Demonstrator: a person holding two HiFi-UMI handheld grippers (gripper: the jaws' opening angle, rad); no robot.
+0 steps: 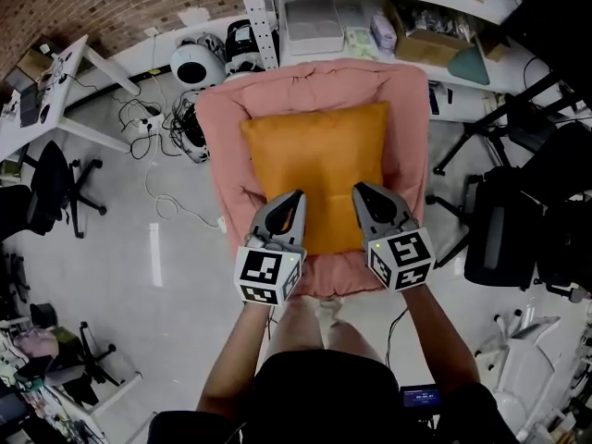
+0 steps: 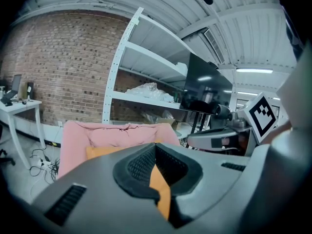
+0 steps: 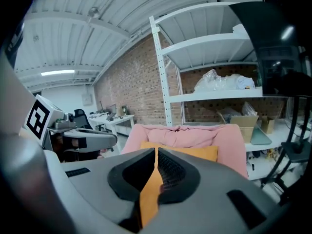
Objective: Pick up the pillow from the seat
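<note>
An orange pillow (image 1: 319,160) lies flat in a pink cushioned seat (image 1: 314,86). Both grippers hover side by side over the pillow's near edge, pointing toward the seat back. My left gripper (image 1: 294,195) has its jaws together with nothing held. My right gripper (image 1: 359,190) is likewise shut and empty. In the left gripper view the shut gripper (image 2: 156,147) fills the bottom, with the pillow (image 2: 100,151) and the seat (image 2: 112,133) beyond it. The right gripper view shows the same past that gripper (image 3: 156,152): pillow (image 3: 195,152), pink seat back (image 3: 190,133).
A white shelf rack (image 1: 370,17) stands right behind the seat. Black office chairs (image 1: 518,220) crowd the right side, another one (image 1: 46,192) is at the left. Cables and round appliances (image 1: 199,63) lie on the floor at the seat's left. A white desk (image 1: 46,91) is far left.
</note>
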